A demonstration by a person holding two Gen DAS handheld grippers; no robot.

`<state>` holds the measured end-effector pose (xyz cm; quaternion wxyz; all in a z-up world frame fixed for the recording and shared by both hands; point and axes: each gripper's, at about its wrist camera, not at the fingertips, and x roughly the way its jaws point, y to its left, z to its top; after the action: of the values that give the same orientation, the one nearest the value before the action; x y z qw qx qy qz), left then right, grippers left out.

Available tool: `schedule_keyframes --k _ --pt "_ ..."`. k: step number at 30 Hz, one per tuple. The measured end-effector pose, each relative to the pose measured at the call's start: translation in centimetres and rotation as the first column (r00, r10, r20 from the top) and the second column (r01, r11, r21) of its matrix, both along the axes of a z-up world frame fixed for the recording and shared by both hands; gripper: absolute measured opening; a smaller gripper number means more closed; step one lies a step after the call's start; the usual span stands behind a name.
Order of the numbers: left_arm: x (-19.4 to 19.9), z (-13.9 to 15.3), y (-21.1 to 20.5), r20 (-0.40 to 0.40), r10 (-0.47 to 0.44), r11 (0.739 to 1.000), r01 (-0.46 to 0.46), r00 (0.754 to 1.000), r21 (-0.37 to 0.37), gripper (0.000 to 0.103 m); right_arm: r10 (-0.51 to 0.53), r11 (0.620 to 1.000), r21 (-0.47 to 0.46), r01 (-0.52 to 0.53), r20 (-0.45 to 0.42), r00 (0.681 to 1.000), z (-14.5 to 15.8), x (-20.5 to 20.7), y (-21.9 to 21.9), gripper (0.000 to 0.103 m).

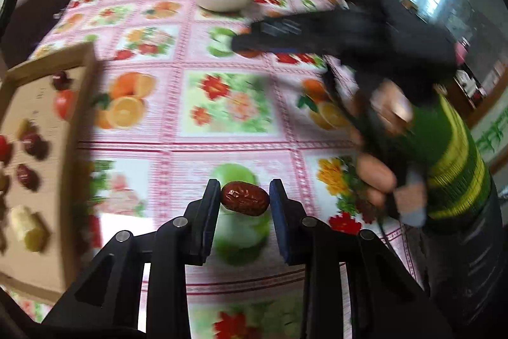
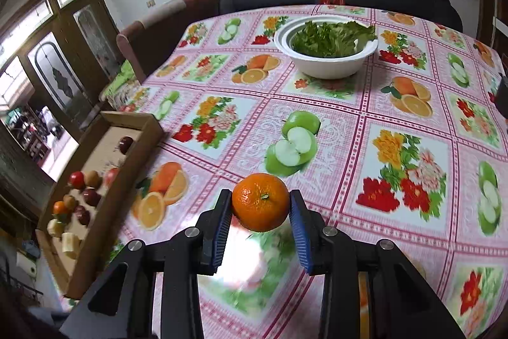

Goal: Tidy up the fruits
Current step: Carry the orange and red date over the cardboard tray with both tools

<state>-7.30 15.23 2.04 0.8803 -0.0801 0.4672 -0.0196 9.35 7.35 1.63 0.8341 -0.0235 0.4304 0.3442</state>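
Left hand-held gripper pinches a wrinkled red date; right hand-held gripper clamps a glossy mandarin; cardboard tray far left, white bowl beyond.

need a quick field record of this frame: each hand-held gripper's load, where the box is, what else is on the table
left hand-held gripper: shut on a red date, held above the tablecloth
right hand-held gripper: shut on a mandarin, stem facing the camera
cardboard box: at the table's left edge, open top, already holding small red, brown and orange fruits and pale yellow chunks
white bowl: far side of the table, filled with leafy greens
tablecloth: pink, printed with fruit and flowers
image quality: left wrist view motion-blurred
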Motion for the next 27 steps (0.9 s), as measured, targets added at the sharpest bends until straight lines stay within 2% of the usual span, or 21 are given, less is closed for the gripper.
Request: schedule_keyframes --k 5,14,27 --pt "-1.6 1.9 2.7 0.043 0.081 0.997 -0.081 0.996 0.014 0.029 0.019 0.998 0.061 -0.019 -0.008 1.0 1.5 -2.2 -0.7 0.037" --pt "-3.9 3.3 7.8 0.086 0.205 0.978 -0.208 0.975 0.022 0.029 0.074 0.989 0.131 -0.071 -0.014 0.997 3.1 -5.8 0.6 0.037" --pt "-7.4 3.6 14.2 0.1 0.358 0.932 -0.362 0.928 0.02 0.029 0.146 0.981 0.132 -0.145 -0.002 0.989 4.1 -8.8 4.2 0.036"
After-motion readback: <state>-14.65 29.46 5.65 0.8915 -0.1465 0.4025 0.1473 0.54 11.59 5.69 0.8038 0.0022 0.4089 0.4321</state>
